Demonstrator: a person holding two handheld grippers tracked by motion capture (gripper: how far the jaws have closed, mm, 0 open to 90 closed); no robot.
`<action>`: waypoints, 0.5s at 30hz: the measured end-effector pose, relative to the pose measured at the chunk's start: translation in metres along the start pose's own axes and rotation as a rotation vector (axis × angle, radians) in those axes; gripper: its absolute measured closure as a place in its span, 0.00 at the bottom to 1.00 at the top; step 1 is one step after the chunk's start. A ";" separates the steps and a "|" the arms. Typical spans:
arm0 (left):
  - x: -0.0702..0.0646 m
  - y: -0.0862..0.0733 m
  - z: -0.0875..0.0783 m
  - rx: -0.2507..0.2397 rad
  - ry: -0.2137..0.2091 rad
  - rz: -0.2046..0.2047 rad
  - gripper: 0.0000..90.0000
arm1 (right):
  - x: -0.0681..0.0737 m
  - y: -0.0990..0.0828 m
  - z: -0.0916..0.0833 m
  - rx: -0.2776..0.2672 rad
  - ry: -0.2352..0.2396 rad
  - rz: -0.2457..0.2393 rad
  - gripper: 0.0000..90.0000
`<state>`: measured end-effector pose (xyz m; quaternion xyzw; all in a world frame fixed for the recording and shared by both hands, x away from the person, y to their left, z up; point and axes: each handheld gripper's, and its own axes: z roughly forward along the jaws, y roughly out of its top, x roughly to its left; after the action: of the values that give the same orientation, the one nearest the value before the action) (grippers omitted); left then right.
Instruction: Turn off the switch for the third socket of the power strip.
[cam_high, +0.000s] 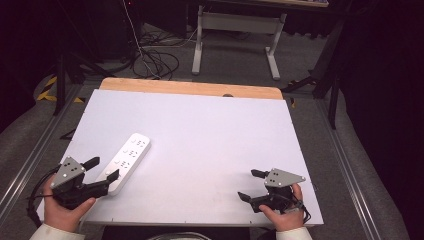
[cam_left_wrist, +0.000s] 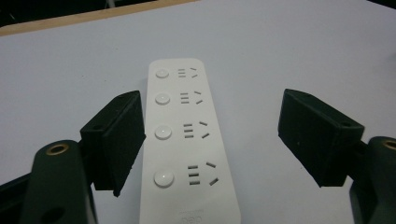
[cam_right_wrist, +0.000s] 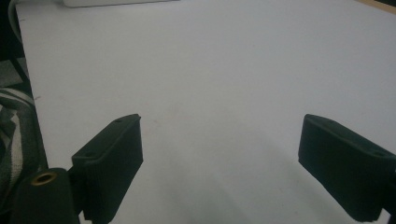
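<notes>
White table (cam_high: 210, 145) takes up most of the high view, with a wooden strip (cam_high: 190, 88) along its far edge. A white power strip (cam_high: 126, 161) lies flat on the table's left part, running diagonally, four sockets with round buttons facing up. Left gripper (cam_high: 105, 169) sits at the strip's near end, held by the person's left hand (cam_high: 62, 210). In the left gripper view (cam_left_wrist: 205, 140) the jaws stand wide apart, straddling the strip's near end; the left jaw is just beside or maybe grazing the strip's edge, hard to tell, the right jaw is well clear. Nothing clamped. Right gripper (cam_high: 251, 185) is at the table's near right, well apart from the strip, held by the right hand (cam_high: 285, 215). Right gripper view (cam_right_wrist: 219, 163): jaws wide, bare table between them.
</notes>
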<state>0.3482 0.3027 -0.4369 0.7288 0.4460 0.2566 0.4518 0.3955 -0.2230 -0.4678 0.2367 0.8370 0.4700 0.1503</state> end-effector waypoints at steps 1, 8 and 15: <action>0.000 0.003 0.000 0.004 0.000 -0.007 0.28 | 0.000 0.000 0.000 0.000 0.002 0.001 0.16; 0.001 0.010 0.001 0.015 0.004 0.007 0.28 | 0.000 0.000 0.002 0.010 0.005 -0.001 0.16; 0.003 0.019 0.006 0.024 -0.008 0.006 0.30 | 0.000 0.000 0.002 0.007 0.007 0.001 0.16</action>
<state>0.3622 0.2994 -0.4229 0.7364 0.4452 0.2496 0.4441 0.3960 -0.2219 -0.4690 0.2359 0.8390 0.4679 0.1467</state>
